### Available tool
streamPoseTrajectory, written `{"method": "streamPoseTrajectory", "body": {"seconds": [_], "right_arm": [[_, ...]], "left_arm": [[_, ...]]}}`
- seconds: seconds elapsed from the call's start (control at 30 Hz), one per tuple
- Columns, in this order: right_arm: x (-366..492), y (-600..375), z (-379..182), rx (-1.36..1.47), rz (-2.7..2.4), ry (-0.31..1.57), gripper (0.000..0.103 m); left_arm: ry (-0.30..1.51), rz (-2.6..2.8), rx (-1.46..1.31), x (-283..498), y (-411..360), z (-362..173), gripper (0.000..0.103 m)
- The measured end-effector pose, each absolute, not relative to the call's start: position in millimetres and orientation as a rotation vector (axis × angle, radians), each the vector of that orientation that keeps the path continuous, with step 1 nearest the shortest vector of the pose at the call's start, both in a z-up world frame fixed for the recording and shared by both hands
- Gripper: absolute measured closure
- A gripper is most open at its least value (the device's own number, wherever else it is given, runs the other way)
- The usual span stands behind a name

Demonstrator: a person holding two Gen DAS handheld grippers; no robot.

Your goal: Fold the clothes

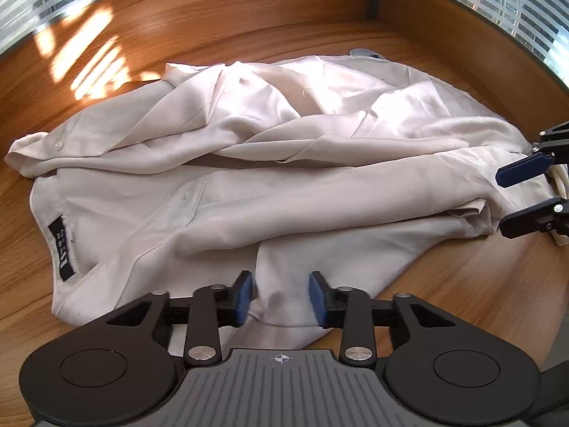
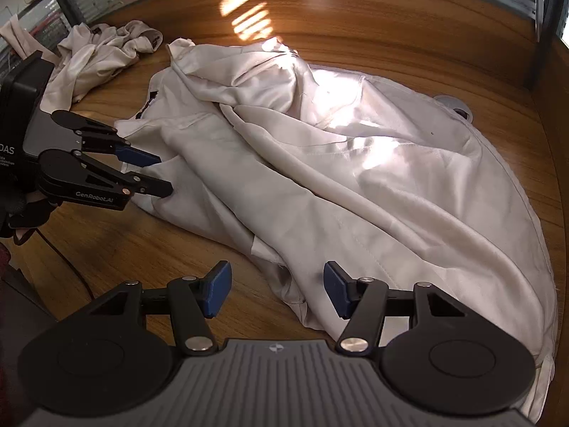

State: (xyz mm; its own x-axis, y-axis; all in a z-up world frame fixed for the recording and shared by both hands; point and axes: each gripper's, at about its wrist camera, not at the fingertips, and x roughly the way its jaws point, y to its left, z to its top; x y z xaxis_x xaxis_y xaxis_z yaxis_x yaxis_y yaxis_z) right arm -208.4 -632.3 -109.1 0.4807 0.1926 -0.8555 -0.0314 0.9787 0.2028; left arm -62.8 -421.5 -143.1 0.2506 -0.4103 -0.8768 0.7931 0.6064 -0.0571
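A brown wood table (image 1: 249, 25) w/ sun stripes on it. A big cream shirt (image 1: 284, 163) lies crumpled in the middle, its dark tag (image 1: 62, 249) facing up. The left gripper (image 1: 281, 299) sits at the shirt's near edge, fingers apart w/ cloth between them, not pinching. The right gripper (image 2: 277, 290) is spread wide over another edge, holding nothing. A 2nd cream cloth (image 2: 96, 57) is bunched up far back.

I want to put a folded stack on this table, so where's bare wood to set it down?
Bare wood lies beyond the shirt toward the table's raised far rim, and in the near strip between the left tool and right tool. It is crowded at the far left corner, where a second crumpled garment lies, and under the spread shirt itself.
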Motion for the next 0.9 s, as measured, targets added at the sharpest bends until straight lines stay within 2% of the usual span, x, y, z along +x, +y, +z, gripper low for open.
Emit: {"method": "streamPoseTrajectory", "body": {"seconds": [0.03,0.23,0.43,0.9], "right_arm": [[-210,-633,-108,0.167,0.125,1.059,0.039],[-223,-633,-100,0.141,0.042,1.053,0.039],[-236,-636,-101,0.162,-0.039,1.064,0.039],[-219,-632,-91,0.211,-0.129,1.033,0.039]], "left_arm": [[1.021,-0.855,0.437,-64,-423,-143,0.101],[0.971,-0.844,0.332,-67,-389,-113,0.101],[0.969,-0.724,0.264,-59,-321,-82,0.101],[1.012,-0.106,0.053,9,-148,-71,0.101]]}}
